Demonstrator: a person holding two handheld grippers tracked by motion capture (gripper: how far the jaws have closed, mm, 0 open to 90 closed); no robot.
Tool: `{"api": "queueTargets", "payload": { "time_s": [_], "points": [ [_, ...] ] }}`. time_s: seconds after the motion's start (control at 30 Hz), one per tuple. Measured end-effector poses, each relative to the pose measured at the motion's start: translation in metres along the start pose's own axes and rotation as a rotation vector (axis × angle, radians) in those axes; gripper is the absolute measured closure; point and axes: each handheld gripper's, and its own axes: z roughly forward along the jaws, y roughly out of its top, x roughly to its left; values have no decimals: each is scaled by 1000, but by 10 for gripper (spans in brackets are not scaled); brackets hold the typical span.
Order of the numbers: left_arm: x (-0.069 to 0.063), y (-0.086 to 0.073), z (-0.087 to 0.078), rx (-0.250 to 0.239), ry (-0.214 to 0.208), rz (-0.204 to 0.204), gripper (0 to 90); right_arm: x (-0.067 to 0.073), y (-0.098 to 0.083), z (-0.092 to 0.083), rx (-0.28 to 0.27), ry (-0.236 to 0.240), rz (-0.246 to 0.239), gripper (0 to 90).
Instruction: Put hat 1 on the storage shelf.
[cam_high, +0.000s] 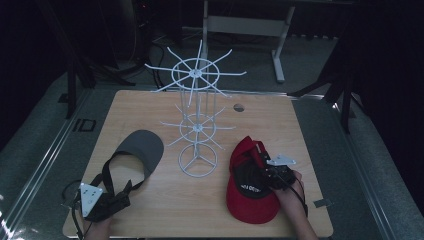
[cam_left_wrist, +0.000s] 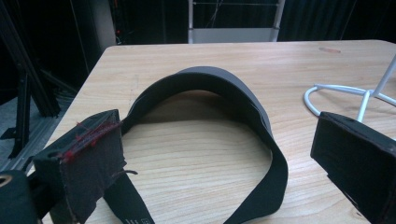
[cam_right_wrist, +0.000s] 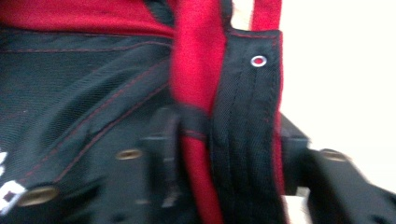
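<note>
A red cap (cam_high: 250, 202) with a black lining lies upside down at the table's front right. My right gripper (cam_high: 261, 156) reaches into it from the near side. In the right gripper view its jaws pinch the cap's red and black edge band (cam_right_wrist: 233, 93), and the right gripper (cam_right_wrist: 229, 154) is blurred there. A grey visor (cam_high: 142, 147) with a black strap lies at the front left. My left gripper (cam_high: 122, 192) rests at the strap end. In the left gripper view the visor (cam_left_wrist: 210, 81) curves ahead, and the left gripper (cam_left_wrist: 219, 135) stands open with the strap loop lying between its jaws.
A white wire display rack (cam_high: 196, 125) with two tiers of spokes stands upright mid-table between the two hats; its ring base (cam_left_wrist: 336, 93) lies right of the visor. The wooden table (cam_high: 270, 125) has a small round hole at the back right. Dark floor and a desk frame lie beyond.
</note>
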Motion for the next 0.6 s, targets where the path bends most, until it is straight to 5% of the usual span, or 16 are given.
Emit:
{"api": "queueTargets", "payload": {
  "time_s": [0.17, 0.27, 0.6],
  "points": [
    [1, 0, 0, 4, 2, -3, 26, -1, 3, 0, 37, 9, -44, 826],
    [2, 0, 0, 1, 1, -12, 26, -4, 5, -4, 32, -1, -33, 839],
    [-1, 1, 0, 13, -23, -15, 27, -18, 27, -51, -129, -15, 15, 844]
  ]
}}
